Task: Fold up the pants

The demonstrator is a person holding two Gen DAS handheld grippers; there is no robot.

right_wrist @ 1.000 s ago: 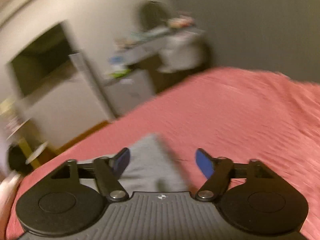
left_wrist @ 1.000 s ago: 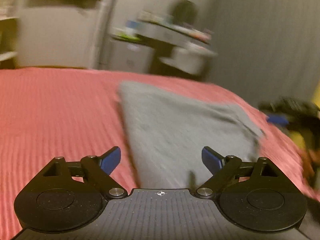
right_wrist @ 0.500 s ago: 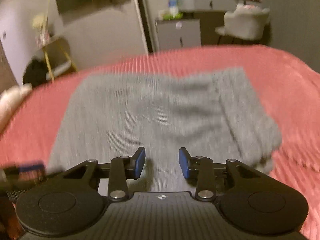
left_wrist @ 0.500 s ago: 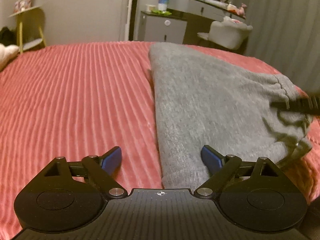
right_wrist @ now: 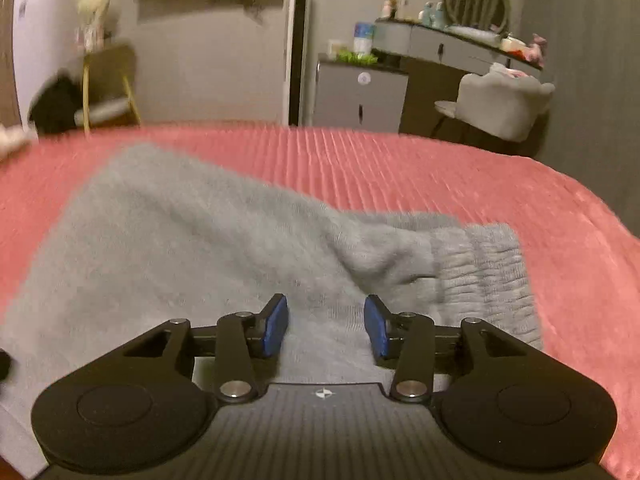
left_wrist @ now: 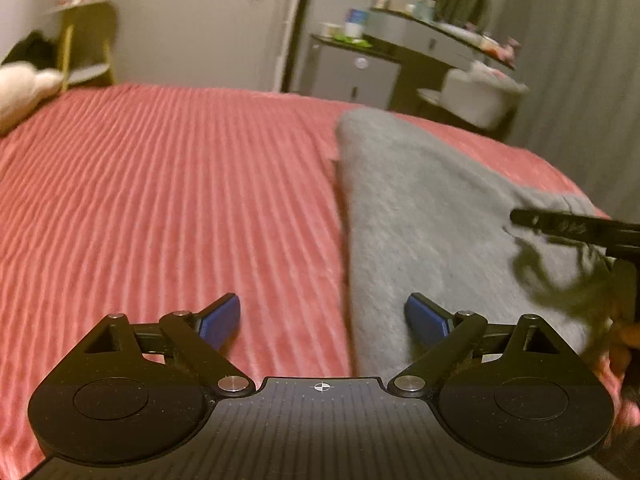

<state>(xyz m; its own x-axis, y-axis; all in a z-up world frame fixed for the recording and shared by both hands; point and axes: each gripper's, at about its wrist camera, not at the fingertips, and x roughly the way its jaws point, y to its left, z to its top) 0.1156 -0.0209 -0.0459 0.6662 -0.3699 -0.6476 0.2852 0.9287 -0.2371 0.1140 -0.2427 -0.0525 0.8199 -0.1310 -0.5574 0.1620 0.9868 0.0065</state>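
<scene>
Grey knit pants (left_wrist: 432, 216) lie folded on a pink ribbed bedspread (left_wrist: 160, 208). In the right wrist view the pants (right_wrist: 180, 248) fill the middle, with the ribbed waistband (right_wrist: 492, 276) at the right. My left gripper (left_wrist: 322, 322) is wide open and empty, low over the pants' left edge. My right gripper (right_wrist: 326, 326) is partly open and empty, just above the cloth near the waistband. The right gripper also shows as a dark bar in the left wrist view (left_wrist: 568, 226).
A white plush thing (left_wrist: 20, 88) lies at the bed's far left. Beyond the bed stand a grey cabinet (right_wrist: 360, 96), a vanity with a round mirror (right_wrist: 476, 0), a pale armchair (right_wrist: 504, 100) and a yellow-legged shelf (right_wrist: 108, 84).
Both grippers have steadied over the pants after a fast swing. The right gripper has moved toward the waistband and opened a little. The left has drawn back slightly.
</scene>
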